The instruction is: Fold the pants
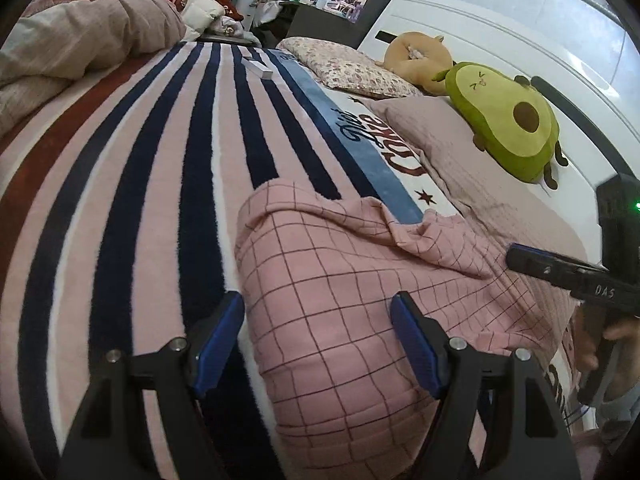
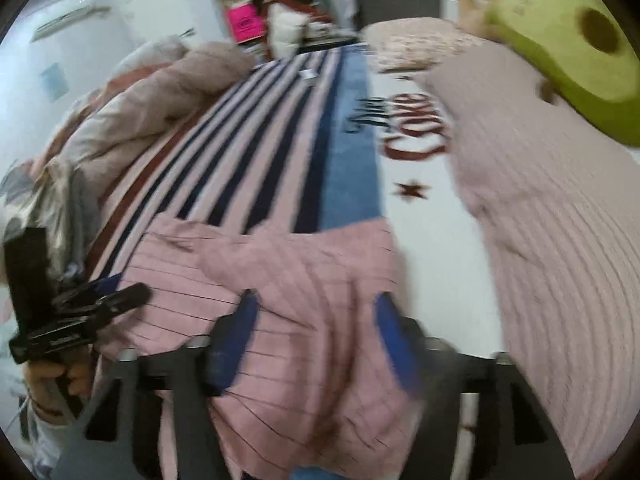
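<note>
The pink checked pants (image 1: 340,300) lie folded on the striped blanket (image 1: 140,200), with a rumpled fold at their far right edge. My left gripper (image 1: 318,340) is open just above their near left part, one blue pad (image 1: 218,344) off the cloth edge. My right gripper (image 2: 314,340) is open above the pants (image 2: 288,280); that view is blurred. The right gripper also shows at the right of the left wrist view (image 1: 568,276). The left gripper shows at the left of the right wrist view (image 2: 80,312).
An avocado plush (image 1: 508,120) and a tan plush (image 1: 416,56) lie on pillows (image 1: 432,128) by the white headboard (image 1: 500,32). A bunched beige duvet (image 1: 80,48) lies at the far left. A small white box (image 1: 258,68) sits far up the blanket.
</note>
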